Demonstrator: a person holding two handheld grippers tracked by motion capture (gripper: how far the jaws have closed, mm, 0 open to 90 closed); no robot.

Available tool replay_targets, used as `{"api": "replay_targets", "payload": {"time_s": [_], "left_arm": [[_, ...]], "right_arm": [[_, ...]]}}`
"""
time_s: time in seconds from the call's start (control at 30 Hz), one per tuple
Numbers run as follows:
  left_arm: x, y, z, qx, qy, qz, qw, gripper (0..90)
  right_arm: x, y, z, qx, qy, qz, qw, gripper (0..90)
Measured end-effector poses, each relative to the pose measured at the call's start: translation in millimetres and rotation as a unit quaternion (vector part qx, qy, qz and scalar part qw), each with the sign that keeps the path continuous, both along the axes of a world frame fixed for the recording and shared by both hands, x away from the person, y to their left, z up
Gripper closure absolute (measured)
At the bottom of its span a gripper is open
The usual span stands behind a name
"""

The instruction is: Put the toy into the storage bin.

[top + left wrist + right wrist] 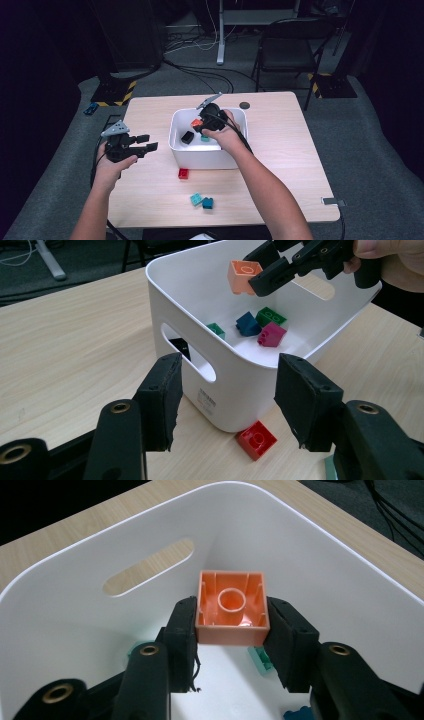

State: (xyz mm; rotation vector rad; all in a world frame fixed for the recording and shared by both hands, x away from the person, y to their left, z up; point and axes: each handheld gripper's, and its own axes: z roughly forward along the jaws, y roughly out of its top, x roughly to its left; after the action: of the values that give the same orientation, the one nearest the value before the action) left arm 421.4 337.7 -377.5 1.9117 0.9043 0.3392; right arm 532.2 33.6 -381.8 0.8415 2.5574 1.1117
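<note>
Orange brick point(231, 607) pinched in right hand-held gripper point(231, 640) over white bin point(176, 145), left hand-held gripper point(227, 397) spread, red brick point(256, 439) beside bin.

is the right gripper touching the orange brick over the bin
Touching. The right gripper view shows the right gripper with its fingers pressed against both sides of the orange brick, held above the white bin.

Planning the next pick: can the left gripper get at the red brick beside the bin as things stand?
Probably yes: the left gripper is open and empty, and the red brick lies bare on the table just ahead, beside the white bin.
</note>
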Motion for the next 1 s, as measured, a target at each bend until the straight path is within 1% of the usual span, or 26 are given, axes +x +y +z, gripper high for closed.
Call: {"api": "replay_targets", "payload": {"time_s": [0.17, 0.23, 0.3, 0.33, 0.37, 0.4, 0.47, 0.5, 0.53, 0.57, 0.6, 0.67, 0.7, 0.77, 0.83, 0.9, 0.93, 1.0], "left_arm": [[0.7, -0.9, -1.6, 0.001, 0.0, 0.002, 1.0, 43.8], [0.6, -1.0, -1.6, 0.003, 0.002, 0.0, 1.0, 43.4], [0.8, -2.5, -2.8, 0.004, 0.002, 0.003, 1.0, 43.0], [0.7, -2.9, -3.1, 0.005, 0.002, 0.004, 1.0, 42.9], [0.7, -2.9, -3.1, 0.005, 0.002, 0.004, 1.0, 42.8], [0.5, -3.4, -3.7, 0.008, 0.002, 0.004, 1.0, 42.6], [0.3, -3.5, -3.9, 0.009, 0.003, 0.004, 1.0, 42.4], [0.0, -3.7, -3.8, 0.007, 0.003, 0.003, 1.0, 42.4], [-0.4, -4.1, -3.7, 0.006, 0.003, 0.004, 1.0, 42.2], [-0.6, -4.4, -3.3, 0.007, 0.003, 0.003, 1.0, 41.9], [-1.0, -5.4, -2.9, 0.01, 0.004, 0.002, 0.9999, 41.6], [-1.1, -6.6, -3.1, 0.009, 0.004, 0.002, 0.9999, 41.3], [-1.0, -8.5, -3.4, 0.009, 0.007, 0.001, 0.9999, 40.9], [-0.9, -10.0, -3.6, 0.01, 0.008, -0.001, 0.9999, 40.6], [-0.9, -14.6, -3.1, 0.015, 0.009, -0.004, 0.9998, 40.4], [-1.3, -17.5, -3.1, 0.018, 0.01, -0.005, 0.9998, 40.1], [-1.3, -17.5, -3.1, 0.018, 0.01, -0.005, 0.9998, 40.1], [-3.1, -20.2, -4.6, 0.025, 0.01, -0.008, 0.9996, 40.1]], "right_arm": [[-2.5, -2.8, 4.1, 0.003, -0.005, -0.011, 0.9999, 54.2], [-5.8, -4.4, 7.6, 0.004, -0.01, -0.009, 0.9999, 53.9], [-9.9, -6.8, 12.3, 0.006, -0.02, -0.004, 0.9998, 53.8], [-13.3, -8.0, 15.2, 0.011, -0.019, -0.005, 0.9997, 53.7], [-13.3, -8.0, 15.2, 0.011, -0.019, -0.005, 0.9997, 53.7], [-20.7, -11.7, 21.8, 0.016, -0.026, 0.002, 0.9995, 53.4], [-27.7, -14.7, 25.9, 0.021, -0.033, 0.006, 0.9992, 52.9], [-27.7, -14.7, 25.9, 0.021, -0.033, 0.006, 0.9992, 52.9], [-33.1, -17.5, 28.1, 0.024, -0.039, 0.012, 0.9989, 52.9], [-38.3, -19.6, 29.6, 0.025, -0.039, 0.011, 0.9989, 52.8], [-46.2, -24.8, 31.1, 0.035, -0.043, 0.017, 0.9983, 52.8], [-48.9, -26.6, 31.4, 0.037, -0.044, 0.017, 0.9982, 52.9], [-57.2, -31.9, 32.7, 0.04, -0.049, 0.016, 0.9979, 52.8], [-63.7, -36.8, 34.0, 0.042, -0.057, 0.019, 0.9973, 52.8], [-71.7, -42.7, 35.2, 0.044, -0.066, 0.023, 0.9966, 52.8], [-80.0, -48.0, 35.5, 0.042, -0.075, 0.023, 0.996, 52.8], [-84.2, -50.7, 35.4, 0.044, -0.076, 0.023, 0.9959, 52.8], [-92.3, -56.8, 34.7, 0.051, -0.081, 0.026, 0.9951, 52.8]]}}
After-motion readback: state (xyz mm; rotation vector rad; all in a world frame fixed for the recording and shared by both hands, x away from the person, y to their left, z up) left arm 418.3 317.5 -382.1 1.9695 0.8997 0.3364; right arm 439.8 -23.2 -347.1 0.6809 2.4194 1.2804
